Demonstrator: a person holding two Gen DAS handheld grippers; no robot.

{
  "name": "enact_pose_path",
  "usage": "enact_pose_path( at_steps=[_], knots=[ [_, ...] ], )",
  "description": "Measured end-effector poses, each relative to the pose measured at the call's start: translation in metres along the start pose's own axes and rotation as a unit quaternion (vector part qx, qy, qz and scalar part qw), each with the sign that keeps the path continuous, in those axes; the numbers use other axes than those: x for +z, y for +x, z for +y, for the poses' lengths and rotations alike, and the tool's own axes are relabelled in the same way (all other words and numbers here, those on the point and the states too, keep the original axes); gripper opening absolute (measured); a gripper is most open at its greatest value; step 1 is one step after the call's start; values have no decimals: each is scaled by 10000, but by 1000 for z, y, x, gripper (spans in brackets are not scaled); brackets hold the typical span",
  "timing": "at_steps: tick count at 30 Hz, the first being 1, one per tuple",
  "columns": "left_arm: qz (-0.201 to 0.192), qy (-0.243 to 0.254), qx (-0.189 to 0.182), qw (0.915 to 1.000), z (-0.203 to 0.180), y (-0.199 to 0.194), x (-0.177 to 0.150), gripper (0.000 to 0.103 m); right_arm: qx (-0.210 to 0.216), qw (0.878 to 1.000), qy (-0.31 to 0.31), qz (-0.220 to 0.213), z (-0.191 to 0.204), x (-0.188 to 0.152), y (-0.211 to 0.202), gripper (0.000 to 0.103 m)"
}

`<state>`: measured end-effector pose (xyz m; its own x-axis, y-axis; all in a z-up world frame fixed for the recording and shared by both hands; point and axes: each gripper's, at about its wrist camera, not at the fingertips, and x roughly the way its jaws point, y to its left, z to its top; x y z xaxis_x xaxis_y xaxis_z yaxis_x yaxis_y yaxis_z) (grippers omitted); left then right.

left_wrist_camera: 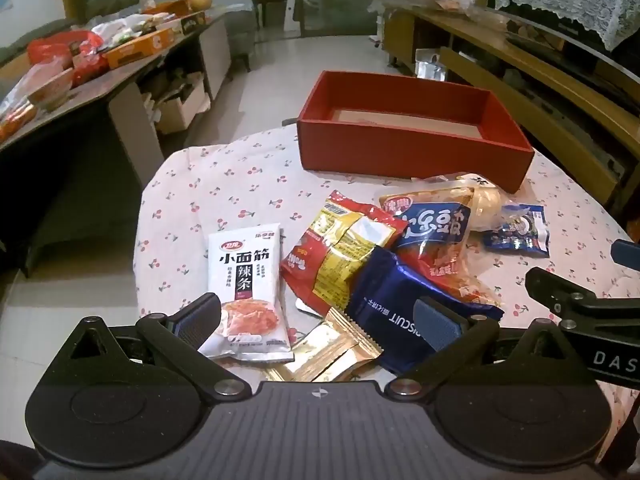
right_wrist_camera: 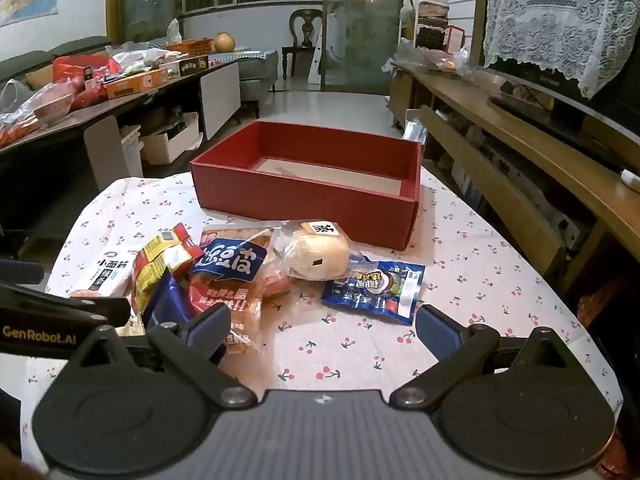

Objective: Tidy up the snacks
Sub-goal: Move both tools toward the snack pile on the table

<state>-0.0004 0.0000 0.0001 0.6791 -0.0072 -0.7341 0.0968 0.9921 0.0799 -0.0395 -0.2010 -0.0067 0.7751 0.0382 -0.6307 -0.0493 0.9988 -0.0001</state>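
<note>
Both the left tool (left_wrist_camera: 318, 318) and the right tool (right_wrist_camera: 323, 330) hang released, grasping nothing, above the heap of crinkly foil snack packets (left_wrist_camera: 360, 248) on the cherry-print desk (right_wrist_camera: 480, 280). Overlapping packets could slide or drag neighbours. The red cardboard box (right_wrist_camera: 304, 204) behind them looks empty.

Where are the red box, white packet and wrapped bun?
red box (right_wrist_camera: 304, 200), right wrist view, front wall
white packet (left_wrist_camera: 244, 276), left wrist view, printed front
wrapped bun (right_wrist_camera: 318, 254), right wrist view, top of bun
</note>
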Motion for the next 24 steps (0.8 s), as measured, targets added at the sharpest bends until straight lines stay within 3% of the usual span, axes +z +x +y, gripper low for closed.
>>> enact_pose_path(
  at_steps=[8, 24],
  knots=[
    [107, 41, -132, 9998, 2, 4, -7, 103, 16, 10000, -8, 4, 0, -1, 1, 103],
    [276, -41, -12, 9996, 3, 6, -4, 103, -51, 9997, -223, 100, 7, -2, 5, 103]
  ],
)
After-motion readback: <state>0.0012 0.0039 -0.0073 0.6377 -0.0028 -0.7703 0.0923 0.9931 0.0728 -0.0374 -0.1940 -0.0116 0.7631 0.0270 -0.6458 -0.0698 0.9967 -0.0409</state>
